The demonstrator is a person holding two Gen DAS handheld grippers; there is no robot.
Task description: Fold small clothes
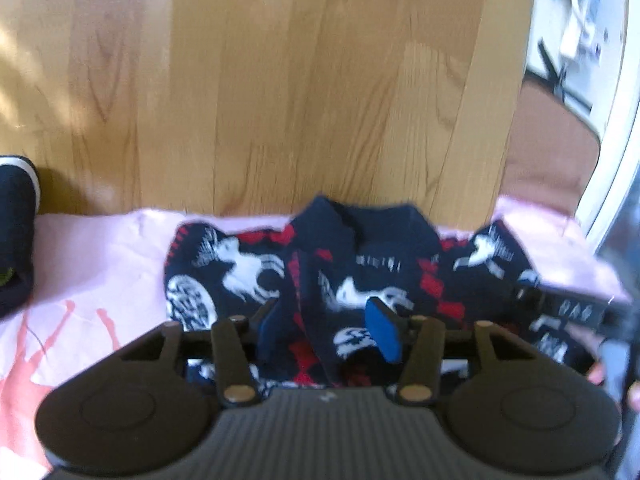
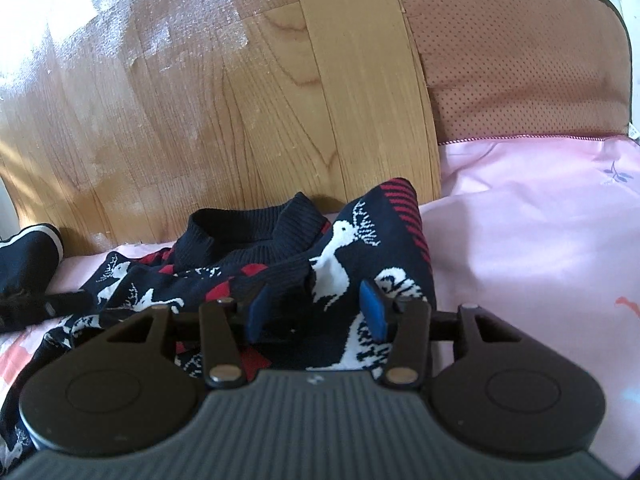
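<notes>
A small navy knit sweater (image 1: 352,264) with white reindeer and red marks lies on a pink sheet (image 1: 96,264), its collar toward the wooden headboard. It also shows in the right wrist view (image 2: 332,264). My left gripper (image 1: 328,328) is open, its blue pads either side of a raised fold of the sweater. My right gripper (image 2: 316,312) is open, its pads straddling a raised sweater edge. The right gripper's dark body (image 1: 580,312) shows at the right edge of the left wrist view.
A wooden headboard (image 1: 280,80) stands just behind the sweater. A brown cushion (image 2: 520,60) sits at the right. Another dark garment with a white rim (image 1: 16,216) lies at the left, also seen in the right wrist view (image 2: 28,260).
</notes>
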